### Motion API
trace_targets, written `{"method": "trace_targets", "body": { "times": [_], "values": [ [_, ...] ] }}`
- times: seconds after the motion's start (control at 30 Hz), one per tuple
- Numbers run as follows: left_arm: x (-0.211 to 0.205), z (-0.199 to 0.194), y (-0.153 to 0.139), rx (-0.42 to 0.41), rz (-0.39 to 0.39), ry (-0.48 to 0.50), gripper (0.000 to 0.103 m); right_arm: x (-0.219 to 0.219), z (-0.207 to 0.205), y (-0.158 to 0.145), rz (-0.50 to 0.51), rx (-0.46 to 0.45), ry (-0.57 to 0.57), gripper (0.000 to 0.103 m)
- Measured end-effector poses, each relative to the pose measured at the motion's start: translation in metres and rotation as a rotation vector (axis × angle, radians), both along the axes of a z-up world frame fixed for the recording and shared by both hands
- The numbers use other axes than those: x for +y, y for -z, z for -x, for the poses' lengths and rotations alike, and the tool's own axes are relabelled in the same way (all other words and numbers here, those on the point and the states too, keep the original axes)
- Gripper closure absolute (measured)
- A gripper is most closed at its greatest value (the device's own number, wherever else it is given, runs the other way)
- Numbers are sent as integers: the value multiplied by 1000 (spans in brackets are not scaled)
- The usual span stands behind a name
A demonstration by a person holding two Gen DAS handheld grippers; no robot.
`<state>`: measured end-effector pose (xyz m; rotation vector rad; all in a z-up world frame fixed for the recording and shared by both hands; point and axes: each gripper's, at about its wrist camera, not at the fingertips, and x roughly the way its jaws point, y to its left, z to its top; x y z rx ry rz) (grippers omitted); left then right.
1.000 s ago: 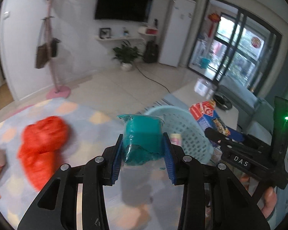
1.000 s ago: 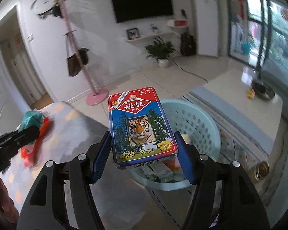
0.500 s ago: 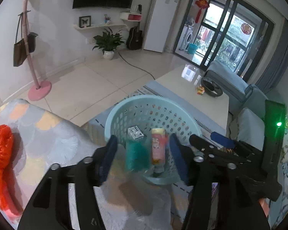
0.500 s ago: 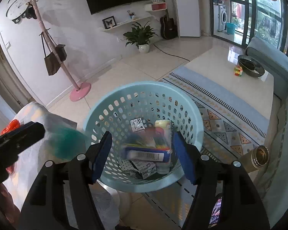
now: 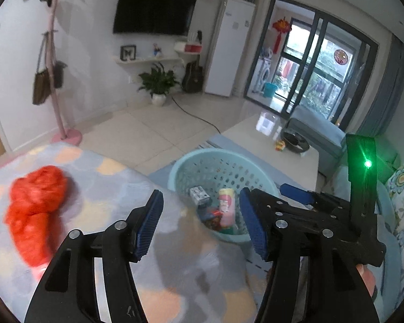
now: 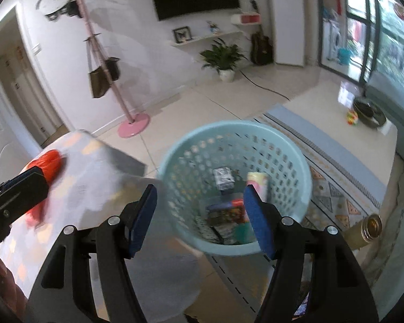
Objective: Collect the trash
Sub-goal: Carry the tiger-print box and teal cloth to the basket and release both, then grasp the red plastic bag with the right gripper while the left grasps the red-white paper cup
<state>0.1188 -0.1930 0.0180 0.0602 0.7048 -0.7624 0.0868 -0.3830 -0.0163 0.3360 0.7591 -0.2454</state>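
Note:
A light blue perforated basket (image 6: 296, 156) stands on the floor beside the table and also shows in the left wrist view (image 5: 180, 167). It holds several pieces of trash: a blue card box (image 6: 225, 211), a teal cup (image 6: 242, 232), a small carton (image 6: 223, 179) and a pink-yellow tube (image 6: 258, 184). My right gripper (image 6: 200, 218) is open and empty above the basket's near rim. My left gripper (image 5: 200, 222) is open and empty over the table edge. A crumpled red bag (image 5: 33, 202) lies on the table to the left and also shows in the right wrist view (image 6: 49, 164).
The table wears a pastel patterned cloth (image 5: 107, 177). A low white coffee table (image 5: 264, 140) with a dark dish (image 5: 295, 141) stands behind the basket on a rug (image 6: 336, 188). A brass flask (image 6: 366, 228) lies right of the basket. A pink coat stand (image 6: 133, 127) is on the floor.
Both grippers opened over the basket; the teal cup and the blue card box dropped into it. Both grippers have since pulled back toward the table, the left swinging left to the red bag.

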Motion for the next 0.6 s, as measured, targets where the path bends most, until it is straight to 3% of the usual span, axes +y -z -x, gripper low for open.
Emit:
{"method": "trace_targets", "body": {
  "times": [0.1,0.2,0.6],
  "values": [
    [21,10,-12,-39,6,-42,42,29,1,-15,28,-27,-59,40],
    [43,17,-20,-63,24,-89,29,53,1,-25,47,-46,-103,40],
    [149,30,-39,-73,92,-299,20,124,-11,-42,84,-59,-241,30]
  ]
}}
